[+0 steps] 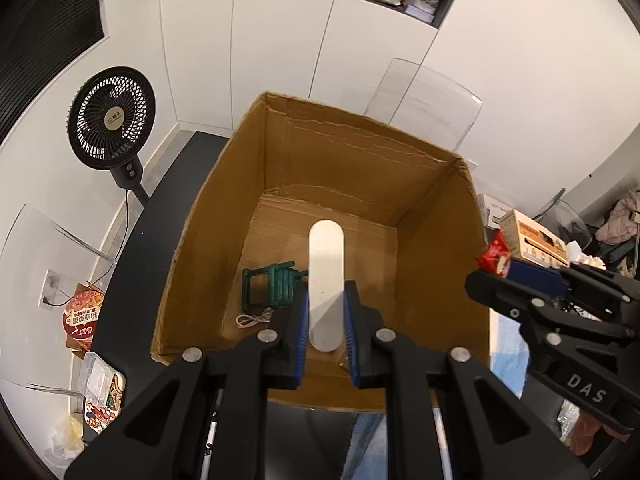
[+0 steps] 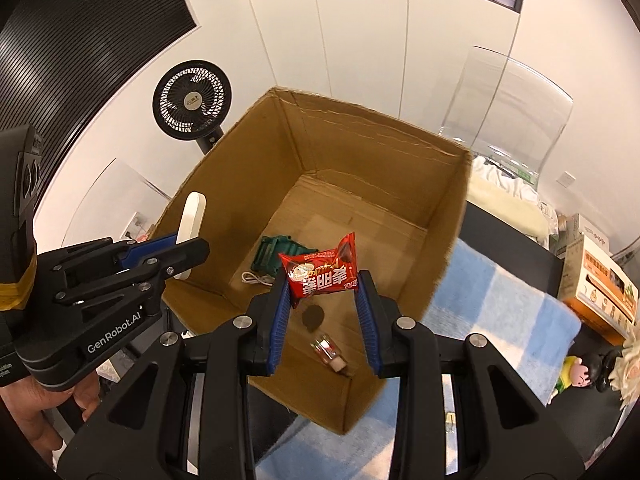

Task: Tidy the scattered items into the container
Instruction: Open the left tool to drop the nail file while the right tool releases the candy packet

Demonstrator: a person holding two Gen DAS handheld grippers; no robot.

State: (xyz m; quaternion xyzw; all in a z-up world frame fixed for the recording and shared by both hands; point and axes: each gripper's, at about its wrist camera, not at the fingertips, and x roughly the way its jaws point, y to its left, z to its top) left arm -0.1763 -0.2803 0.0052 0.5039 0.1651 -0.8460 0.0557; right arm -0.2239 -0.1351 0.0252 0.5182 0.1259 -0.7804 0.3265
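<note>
We see a brown cardboard box (image 2: 424, 184) holding a dark green folding item (image 2: 276, 254) and a white cable (image 2: 256, 279). A red snack packet (image 2: 320, 274) has white lettering. Gripper pads (image 1: 302, 320) are blue on black. A blue-and-white checked cloth (image 2: 500, 312) lies beside the box.

Two wrist fisheye views look steeply down, close above the same open cardboard box (image 1: 320, 184) (image 2: 360, 184), each catching the other claw.

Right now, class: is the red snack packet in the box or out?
Out: the red snack packet is clamped in the right claw above the open cardboard box.
</note>
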